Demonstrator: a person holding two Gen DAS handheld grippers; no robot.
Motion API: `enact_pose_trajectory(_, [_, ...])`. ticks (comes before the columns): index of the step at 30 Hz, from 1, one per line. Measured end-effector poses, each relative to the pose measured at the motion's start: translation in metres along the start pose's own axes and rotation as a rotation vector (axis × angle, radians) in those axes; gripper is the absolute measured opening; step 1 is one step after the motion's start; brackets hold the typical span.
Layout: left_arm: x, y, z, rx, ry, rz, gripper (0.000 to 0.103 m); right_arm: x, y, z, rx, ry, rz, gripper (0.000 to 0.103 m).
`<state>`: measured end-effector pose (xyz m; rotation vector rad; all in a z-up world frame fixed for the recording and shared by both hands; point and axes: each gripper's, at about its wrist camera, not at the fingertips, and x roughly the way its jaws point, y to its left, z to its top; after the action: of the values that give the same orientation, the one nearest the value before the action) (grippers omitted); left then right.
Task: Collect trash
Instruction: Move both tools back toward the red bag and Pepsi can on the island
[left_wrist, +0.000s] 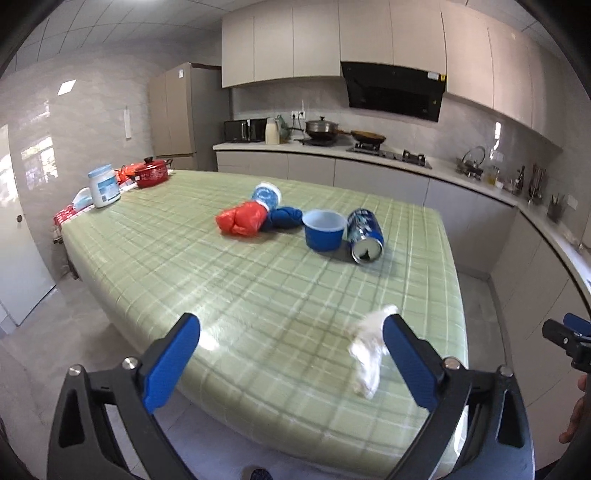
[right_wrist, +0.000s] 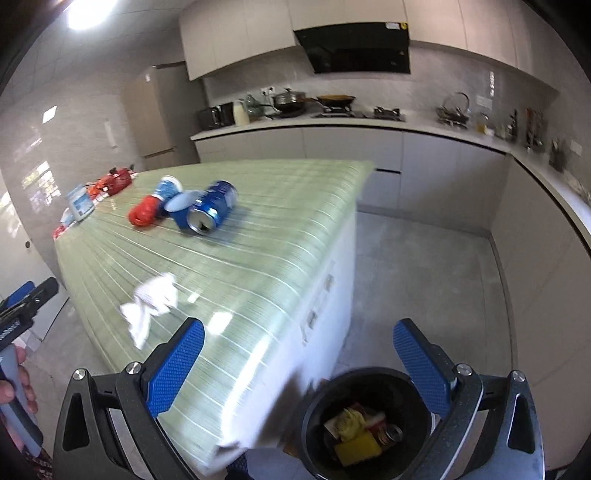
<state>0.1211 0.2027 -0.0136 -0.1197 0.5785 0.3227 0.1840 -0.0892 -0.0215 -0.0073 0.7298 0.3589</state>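
A crumpled white tissue (left_wrist: 367, 350) lies near the front edge of the green checked table (left_wrist: 258, 295), just inside the right finger of my open, empty left gripper (left_wrist: 291, 332). Farther back lie a blue can (left_wrist: 364, 234) on its side, a blue cup (left_wrist: 324, 229), a red bag (left_wrist: 242, 219), a blue bag (left_wrist: 284, 218) and a blue-white tub (left_wrist: 266, 194). My right gripper (right_wrist: 299, 336) is open and empty above the table corner (right_wrist: 258, 314) and a black bin (right_wrist: 369, 421) holding trash. The right wrist view also shows the tissue (right_wrist: 151, 301) and can (right_wrist: 212, 212).
A white jar (left_wrist: 104, 185) and a red pot (left_wrist: 151, 172) stand at the table's far left. Kitchen counters with a stove (left_wrist: 388, 151) run behind and along the right. Grey floor (right_wrist: 424, 288) lies between table and cabinets.
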Motion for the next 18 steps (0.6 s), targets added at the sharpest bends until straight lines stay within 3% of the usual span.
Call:
enact_pose_trajectory(6, [0.042,0.03,0.016,-0.005,0.044,-0.058,0.101,0.021,0.044,0.023,-0.003,-0.014,-0.021,0.103])
enact_pose_trajectory(12, [0.087,0.06,0.038,0.04,0.045,-0.039,0.101,0.058,0.082,0.057,0.019,0.003,-0.054,0.103])
enact_pose_trajectory(18, [0.129,0.093,0.054,0.03,0.102,-0.084,0.095,0.11,0.124,0.09,0.011,0.035,-0.073,0.103])
